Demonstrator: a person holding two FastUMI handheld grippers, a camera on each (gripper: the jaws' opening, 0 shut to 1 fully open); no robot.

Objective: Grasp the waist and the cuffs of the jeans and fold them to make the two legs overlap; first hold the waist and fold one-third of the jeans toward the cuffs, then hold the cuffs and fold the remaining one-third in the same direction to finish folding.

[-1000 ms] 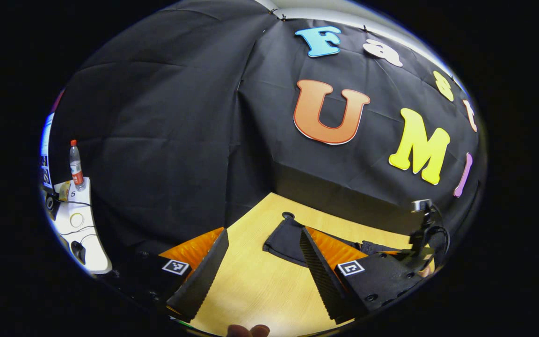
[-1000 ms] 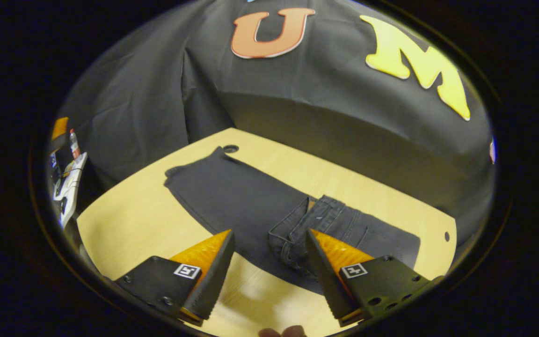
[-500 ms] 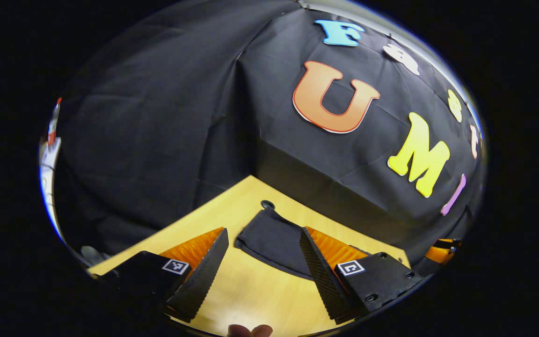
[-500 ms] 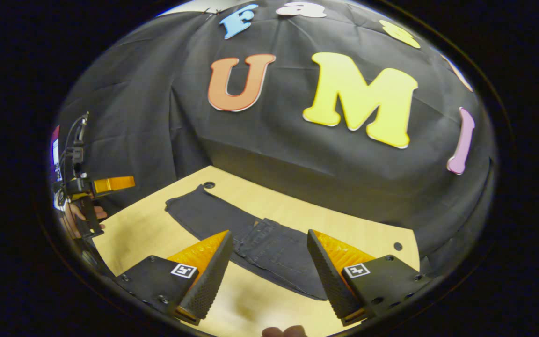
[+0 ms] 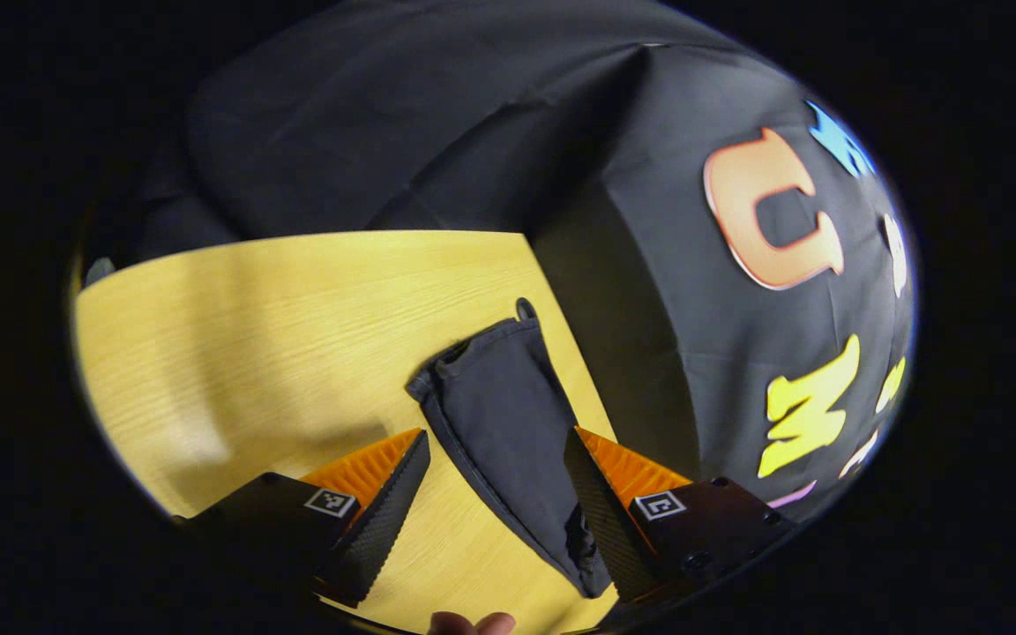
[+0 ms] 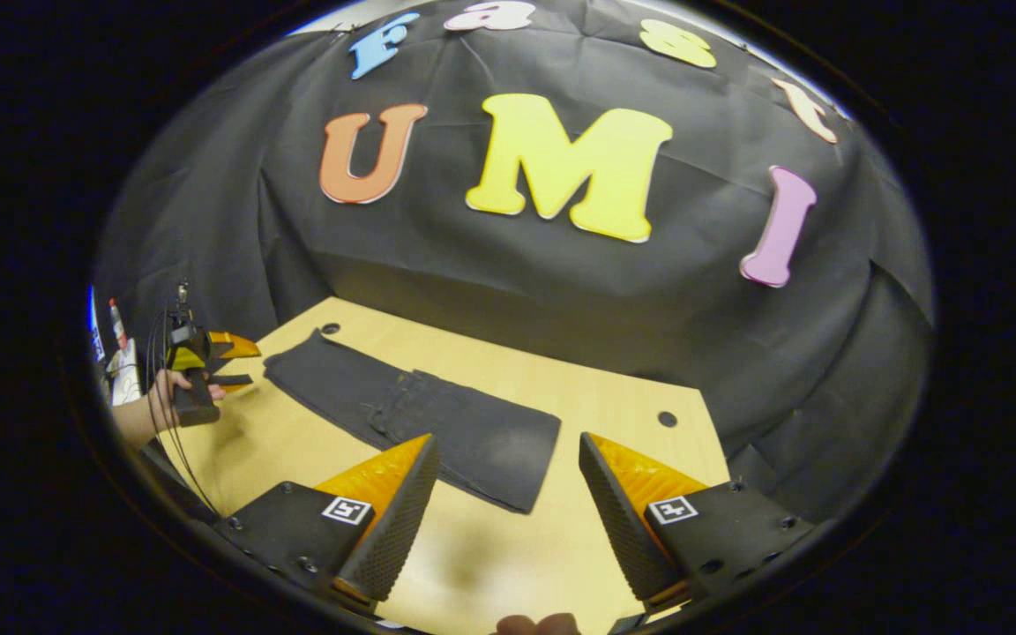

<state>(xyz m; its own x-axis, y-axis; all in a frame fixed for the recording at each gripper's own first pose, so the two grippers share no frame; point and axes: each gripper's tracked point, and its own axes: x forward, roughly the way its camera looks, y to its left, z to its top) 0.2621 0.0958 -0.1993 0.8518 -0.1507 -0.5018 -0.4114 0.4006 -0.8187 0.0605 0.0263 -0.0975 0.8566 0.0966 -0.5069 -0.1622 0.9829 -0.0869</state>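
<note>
In the left gripper view, the left gripper (image 5: 495, 463) hung above the wooden table (image 5: 252, 326) with its jaws wide apart and nothing between them, while the cuff end (image 5: 473, 357) of the dark jeans (image 5: 508, 423) lay flat on the tabletop just ahead of its fingers, near the table's far edge. In the right gripper view, the right gripper (image 6: 508, 472) was likewise spread wide and empty, the jeans (image 6: 420, 419) lying partly folded on the table (image 6: 614, 414) beyond its fingers, and a hand (image 6: 168, 388) held the left gripper (image 6: 221, 362) near the cuff end (image 6: 292, 370).
</note>
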